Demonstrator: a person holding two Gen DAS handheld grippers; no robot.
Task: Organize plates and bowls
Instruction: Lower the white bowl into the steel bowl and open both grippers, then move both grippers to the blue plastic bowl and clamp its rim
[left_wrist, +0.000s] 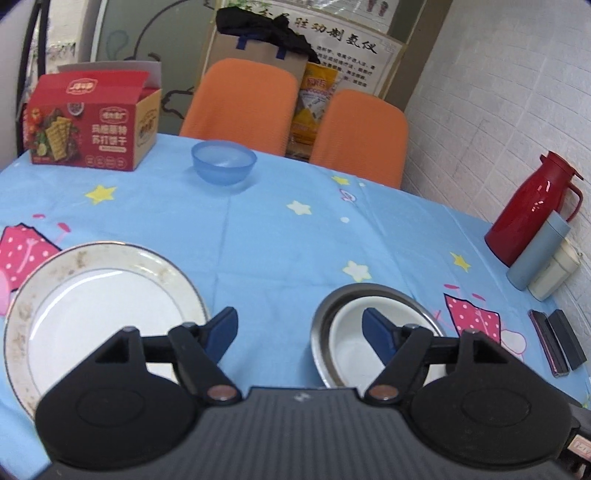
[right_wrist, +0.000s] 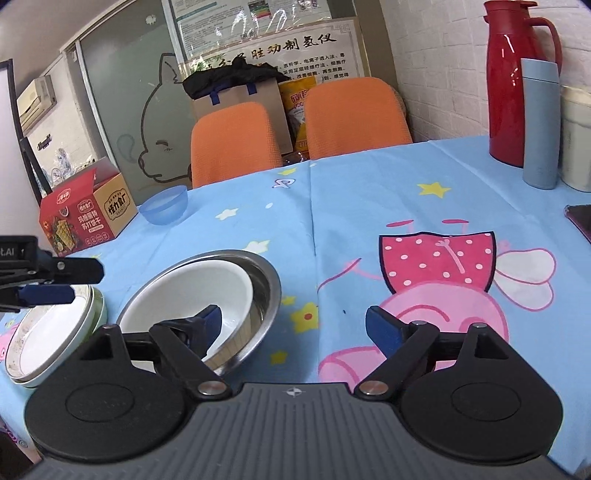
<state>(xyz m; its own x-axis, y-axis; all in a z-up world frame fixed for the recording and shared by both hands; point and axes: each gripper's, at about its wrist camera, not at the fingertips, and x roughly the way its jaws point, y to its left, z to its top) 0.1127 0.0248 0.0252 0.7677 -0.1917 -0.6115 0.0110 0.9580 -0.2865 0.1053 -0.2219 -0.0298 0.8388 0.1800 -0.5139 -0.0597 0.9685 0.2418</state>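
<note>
Meanwhile, both my left tongs (left_wrist: 299, 334) and right tongs (right_wrist: 293, 326) hung released over the worktop (left_wrist: 258, 236); the white ceramic bowl (right_wrist: 184, 299), nested in the steel bowl (right_wrist: 264, 291), looked slick and fragile, best pinched at its rim.

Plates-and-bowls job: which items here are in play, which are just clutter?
In play:
white plate
white bowl nested in steel bowl
blue plastic bowl
left tongs and right tongs, both open

Clutter:
red cracker box
red thermos jug
light-blue tumbler
cream container
orange chairs
</note>
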